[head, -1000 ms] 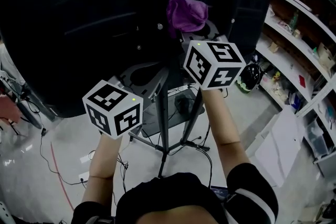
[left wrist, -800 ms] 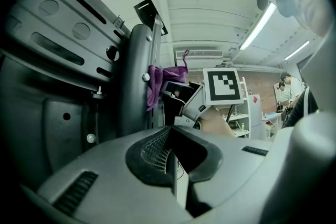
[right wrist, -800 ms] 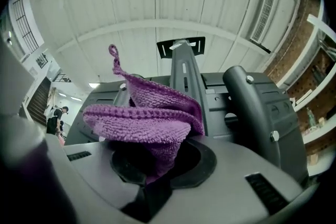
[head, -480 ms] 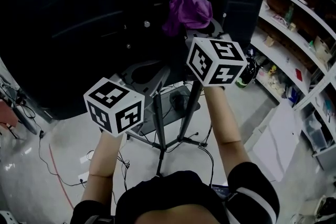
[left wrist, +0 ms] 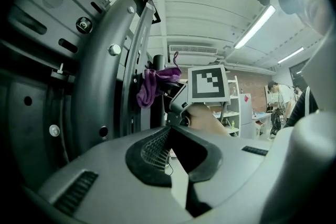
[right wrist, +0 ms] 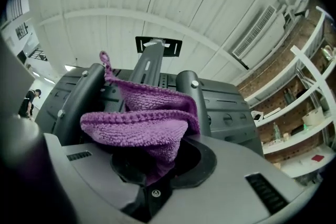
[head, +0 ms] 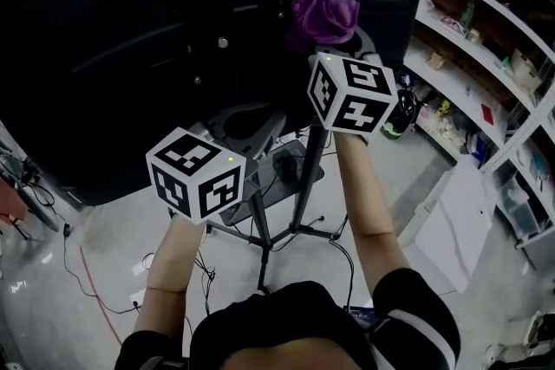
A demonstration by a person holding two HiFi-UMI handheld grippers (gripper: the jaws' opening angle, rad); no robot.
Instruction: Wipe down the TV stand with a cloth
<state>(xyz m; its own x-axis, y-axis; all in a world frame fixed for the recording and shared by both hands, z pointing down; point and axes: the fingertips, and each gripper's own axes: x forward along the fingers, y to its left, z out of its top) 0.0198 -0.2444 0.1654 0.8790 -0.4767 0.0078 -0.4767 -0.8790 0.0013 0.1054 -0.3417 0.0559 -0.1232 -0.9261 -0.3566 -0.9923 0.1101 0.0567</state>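
Note:
A purple cloth (head: pixel 323 17) is bunched in my right gripper (head: pixel 327 48), which is shut on it and holds it against the black back of the TV stand (head: pixel 173 30). In the right gripper view the cloth (right wrist: pixel 142 123) fills the jaws of the right gripper (right wrist: pixel 157 165), with the stand's grey uprights (right wrist: pixel 148 68) just behind. My left gripper (head: pixel 251 121) sits lower and to the left, near the stand's pole (head: pixel 260 212). In its own view the left gripper (left wrist: pixel 170 136) is shut and empty, beside a curved upright (left wrist: pixel 105 76); the cloth (left wrist: pixel 152 84) shows beyond.
Tripod legs and cables (head: pixel 87 273) spread over the floor below the stand. White shelves (head: pixel 468 30) with small items line the right side, with a white box (head: pixel 460 230) below. A person (left wrist: pixel 275 97) stands far off in the room.
My right gripper has slid the cloth to the right across the stand's back. The head view has turned right. The left gripper has barely moved.

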